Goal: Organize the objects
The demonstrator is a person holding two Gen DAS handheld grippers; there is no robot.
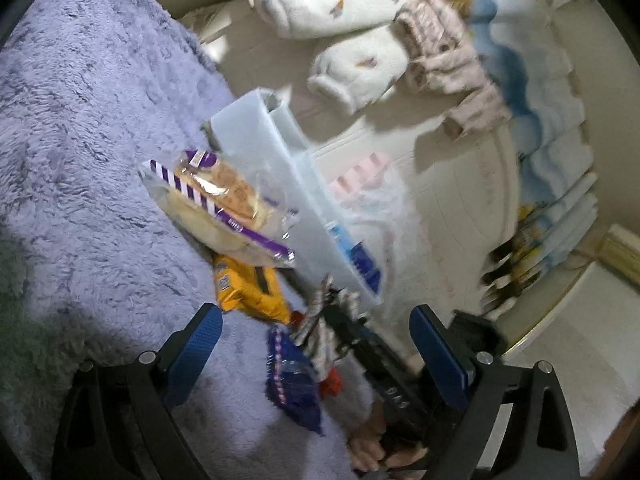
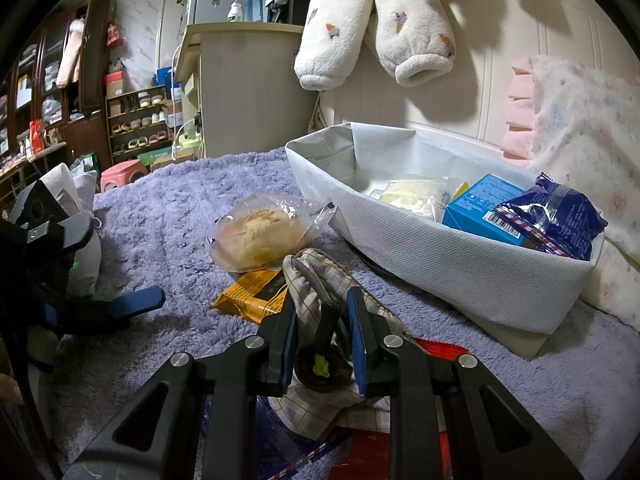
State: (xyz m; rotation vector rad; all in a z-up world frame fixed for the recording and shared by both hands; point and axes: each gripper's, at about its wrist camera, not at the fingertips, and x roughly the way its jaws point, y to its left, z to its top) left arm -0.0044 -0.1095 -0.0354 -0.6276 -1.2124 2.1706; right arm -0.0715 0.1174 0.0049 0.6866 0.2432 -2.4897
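Note:
A white fabric storage bin (image 2: 440, 252) stands on the purple fleece blanket (image 2: 168, 208) and holds a blue box (image 2: 480, 208), a dark blue snack bag (image 2: 560, 216) and a pale packet (image 2: 416, 196). My right gripper (image 2: 322, 308) is shut on a checked cloth pouch (image 2: 320, 276) just in front of the bin. A bagged bread roll (image 2: 260, 232) and a yellow packet (image 2: 252, 296) lie beside it. My left gripper (image 1: 316, 340) is open and empty above the pile; the bin (image 1: 280, 168), bread (image 1: 224, 204) and yellow packet (image 1: 248, 288) show below it.
Cream fleece trousers (image 2: 376, 28) hang on the wall behind the bin. A floral pillow (image 2: 584, 128) and pink cushion lie at the right. A blue snack bag (image 1: 292, 384) and red packet (image 2: 440, 348) lie near the grippers. Cabinets and shoe shelves (image 2: 136, 120) stand across the room.

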